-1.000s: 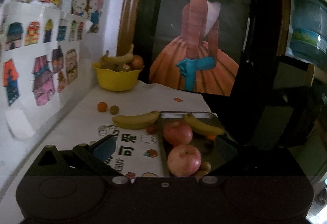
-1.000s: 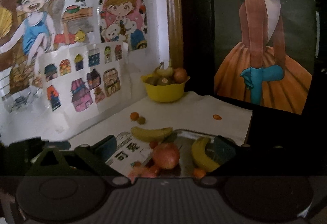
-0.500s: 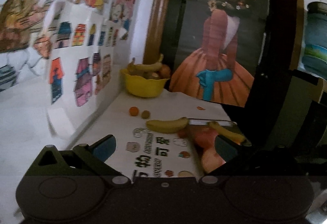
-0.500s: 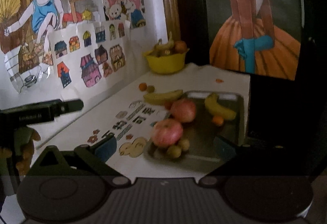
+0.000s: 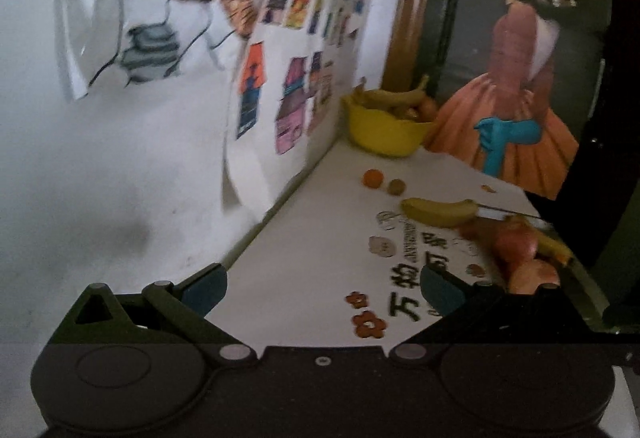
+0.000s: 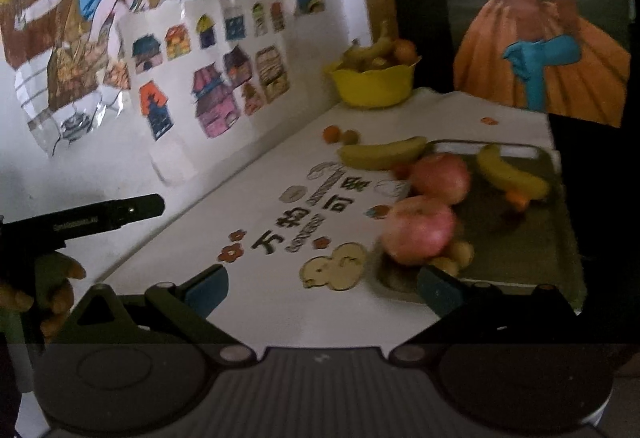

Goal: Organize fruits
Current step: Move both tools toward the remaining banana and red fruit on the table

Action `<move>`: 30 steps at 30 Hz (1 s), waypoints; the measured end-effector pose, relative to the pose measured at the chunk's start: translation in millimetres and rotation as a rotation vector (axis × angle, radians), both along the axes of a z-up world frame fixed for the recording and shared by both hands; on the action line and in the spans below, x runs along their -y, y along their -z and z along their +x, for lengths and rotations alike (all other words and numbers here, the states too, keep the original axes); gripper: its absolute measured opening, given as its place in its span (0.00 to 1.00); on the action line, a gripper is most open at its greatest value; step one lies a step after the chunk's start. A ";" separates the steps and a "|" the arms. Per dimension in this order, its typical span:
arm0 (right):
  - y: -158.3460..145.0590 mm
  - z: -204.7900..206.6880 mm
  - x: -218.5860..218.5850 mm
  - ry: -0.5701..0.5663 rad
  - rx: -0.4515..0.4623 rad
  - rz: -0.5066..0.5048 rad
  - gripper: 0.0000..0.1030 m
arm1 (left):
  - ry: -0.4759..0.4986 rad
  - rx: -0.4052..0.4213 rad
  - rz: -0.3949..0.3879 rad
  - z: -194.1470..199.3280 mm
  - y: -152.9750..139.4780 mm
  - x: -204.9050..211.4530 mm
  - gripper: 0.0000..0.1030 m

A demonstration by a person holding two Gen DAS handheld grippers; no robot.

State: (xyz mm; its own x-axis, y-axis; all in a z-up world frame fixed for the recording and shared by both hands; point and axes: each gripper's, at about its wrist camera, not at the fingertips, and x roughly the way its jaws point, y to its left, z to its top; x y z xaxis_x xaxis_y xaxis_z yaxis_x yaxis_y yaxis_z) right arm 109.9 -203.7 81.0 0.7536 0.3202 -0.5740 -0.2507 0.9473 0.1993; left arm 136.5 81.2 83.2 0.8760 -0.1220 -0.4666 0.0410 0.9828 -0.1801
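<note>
A dark tray point(image 6: 556, 238) on the white table holds two red apples point(image 6: 418, 234) point(image 6: 440, 176), a banana point(image 6: 510, 174), a small orange point(image 6: 518, 198) and small brown fruits point(image 6: 460, 252). A second banana point(image 6: 382, 154) point(image 5: 438, 212) lies beside the tray. A small orange point(image 5: 373, 178) and a kiwi point(image 5: 396, 185) lie loose farther back. A yellow bowl point(image 5: 384, 132) point(image 6: 374, 84) of fruit stands in the far corner. My left gripper point(image 5: 322, 284) and right gripper point(image 6: 322, 284) are both open and empty, held above the table's near part.
The wall on the left carries paper drawings point(image 6: 208, 86). A dark poster of a girl in an orange dress point(image 5: 516, 110) stands behind the table. The left gripper's body and the holding hand point(image 6: 52, 278) show at the left of the right wrist view.
Both grippers have pulled back from the tray and swung left. The left view now shows more wall; the tray has slid to its right edge.
</note>
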 end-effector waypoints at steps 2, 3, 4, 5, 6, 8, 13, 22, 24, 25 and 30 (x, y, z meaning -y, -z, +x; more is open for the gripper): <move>3.6 7.7 -8.0 -0.022 -0.014 -0.003 1.00 | -0.011 -0.014 0.000 4.6 3.5 -2.7 0.99; 5.3 12.1 -11.8 -0.035 -0.020 -0.007 1.00 | -0.016 -0.021 0.001 6.0 5.5 -3.4 0.99; 6.7 15.9 -14.4 -0.044 -0.025 -0.012 1.00 | -0.020 -0.029 0.002 8.9 7.6 -3.6 0.99; 7.9 20.1 -17.1 -0.049 -0.029 -0.016 1.00 | -0.024 -0.040 0.002 12.5 10.0 -4.0 0.99; 9.5 24.0 -19.2 -0.055 -0.035 -0.019 1.00 | -0.026 -0.050 0.002 14.8 11.9 -3.8 0.99; 13.6 30.6 -21.5 -0.073 -0.047 -0.017 1.00 | -0.028 -0.071 -0.006 21.4 15.2 -3.3 0.99; 21.5 46.3 -25.9 -0.128 -0.068 -0.036 1.00 | -0.022 -0.091 -0.005 39.2 17.2 4.5 0.99; 2.0 77.3 1.2 -0.173 0.059 -0.135 1.00 | 0.028 -0.074 0.019 93.3 6.2 38.1 0.99; -1.7 87.3 12.8 -0.162 0.065 -0.138 1.00 | 0.050 -0.069 0.019 109.7 4.5 48.0 0.99; -2.8 93.1 19.4 -0.159 0.067 -0.134 1.00 | 0.060 -0.067 0.018 117.9 4.8 52.9 0.99; 2.4 118.7 41.1 -0.148 0.085 -0.167 1.00 | 0.158 -0.065 0.015 161.8 13.6 82.7 0.99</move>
State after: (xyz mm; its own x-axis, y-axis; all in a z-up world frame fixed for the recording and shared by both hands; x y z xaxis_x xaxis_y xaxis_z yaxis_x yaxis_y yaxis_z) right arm 228.7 -244.9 78.6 0.7533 0.3368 -0.5650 -0.3984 0.9171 0.0155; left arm 298.2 -1.5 69.6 0.8143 -0.2481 -0.5247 0.1837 0.9677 -0.1725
